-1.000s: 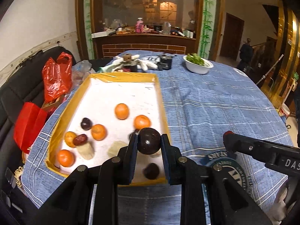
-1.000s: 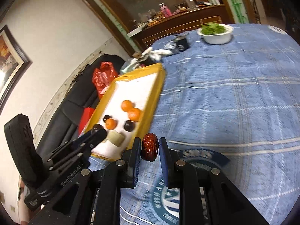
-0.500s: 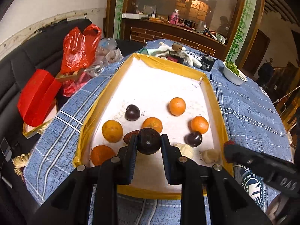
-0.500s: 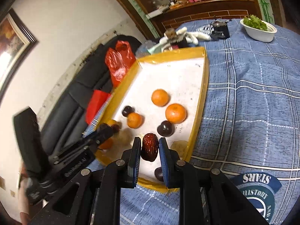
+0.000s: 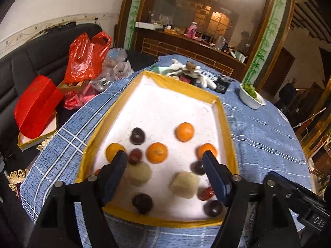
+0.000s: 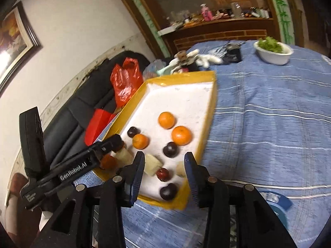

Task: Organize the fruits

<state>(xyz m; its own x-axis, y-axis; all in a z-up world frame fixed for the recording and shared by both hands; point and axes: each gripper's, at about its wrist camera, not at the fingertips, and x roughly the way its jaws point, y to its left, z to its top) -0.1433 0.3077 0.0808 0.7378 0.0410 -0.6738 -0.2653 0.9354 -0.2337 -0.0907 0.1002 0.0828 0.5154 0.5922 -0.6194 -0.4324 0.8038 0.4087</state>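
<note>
While both my claws hang over the near end of the tray [image 5: 224,124], neither has hold of anything. My left claw [image 5: 165,161] is spread wide, its fingers [image 5: 115,165] angled down at the near left part of the tray, with a dark plum [image 5: 142,203] lying on the white floor just below the gap. My right claw [image 6: 163,165] is just as wide, tilted down over the near right corner, and a red date [image 6: 162,173] sits on the tray floor between its fingers, touching neither. Another plum [image 6: 168,192] lies just nearer, by the yellow rim. In my right view the left claw reaches in from the left, low over the tray's near left edge. Further up the tray lie oranges: one [image 5: 185,131] toward the far right, one [image 5: 156,153] mid-tray, one [image 5: 206,149] by the right wall. Two pale lumps [image 5: 184,185] sit among the fruit near the front; I can't tell what they are. The tray rests on the blue checked worktop [image 6: 269,124], a white bowl [image 6: 273,54] of greens well beyond it.
</note>
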